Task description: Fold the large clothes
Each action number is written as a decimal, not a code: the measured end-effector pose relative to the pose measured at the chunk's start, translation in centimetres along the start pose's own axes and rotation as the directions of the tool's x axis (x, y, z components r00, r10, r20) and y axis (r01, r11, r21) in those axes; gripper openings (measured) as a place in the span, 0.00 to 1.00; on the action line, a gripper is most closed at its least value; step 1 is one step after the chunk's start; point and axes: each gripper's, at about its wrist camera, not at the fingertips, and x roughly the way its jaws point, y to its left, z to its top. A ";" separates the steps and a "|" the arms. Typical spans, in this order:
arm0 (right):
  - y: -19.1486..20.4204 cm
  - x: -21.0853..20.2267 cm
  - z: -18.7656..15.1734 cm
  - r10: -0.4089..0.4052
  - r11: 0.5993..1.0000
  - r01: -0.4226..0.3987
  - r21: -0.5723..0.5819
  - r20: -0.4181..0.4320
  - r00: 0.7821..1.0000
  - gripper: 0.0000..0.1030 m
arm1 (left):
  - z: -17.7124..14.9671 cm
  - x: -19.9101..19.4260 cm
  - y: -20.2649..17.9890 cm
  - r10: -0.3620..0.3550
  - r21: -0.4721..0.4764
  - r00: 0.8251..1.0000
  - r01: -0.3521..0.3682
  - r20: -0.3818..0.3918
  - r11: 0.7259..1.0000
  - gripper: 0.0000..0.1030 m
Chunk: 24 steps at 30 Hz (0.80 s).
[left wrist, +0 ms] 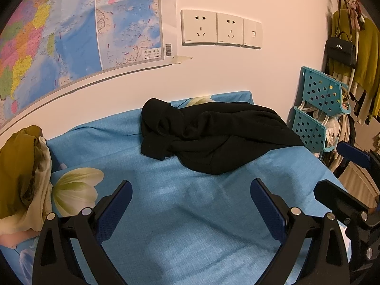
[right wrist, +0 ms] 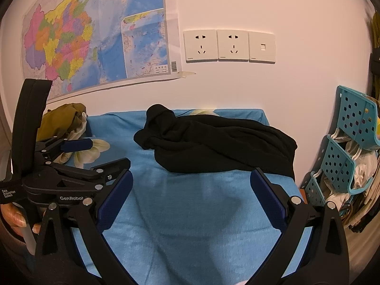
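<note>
A large black garment lies crumpled at the far side of the blue-covered table, close to the wall. In the right wrist view the same black garment stretches across the far half of the blue cover. My left gripper is open and empty, hovering over bare blue cloth short of the garment. Equally open and empty, my right gripper has its right finger near the garment's front edge. The left gripper also shows at the left of the right wrist view, held by a hand.
An olive and cream heap of clothes sits at the table's left end. A turquoise perforated rack stands past the right edge, with hanging clothes and a black handbag behind. A map and wall sockets are on the wall.
</note>
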 end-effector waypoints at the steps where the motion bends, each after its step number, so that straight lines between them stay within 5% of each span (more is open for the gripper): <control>1: -0.1 0.1 0.1 0.002 1.000 -0.002 0.001 -0.001 1.000 0.95 | 0.0 0.1 0.0 0.000 0.001 1.000 0.000 -0.001 1.000 0.93; 24: -0.3 1.1 0.4 0.007 1.000 -0.007 -0.009 -0.011 1.000 0.95 | 0.6 1.3 0.3 -0.007 -0.007 1.000 0.007 -0.020 1.000 0.93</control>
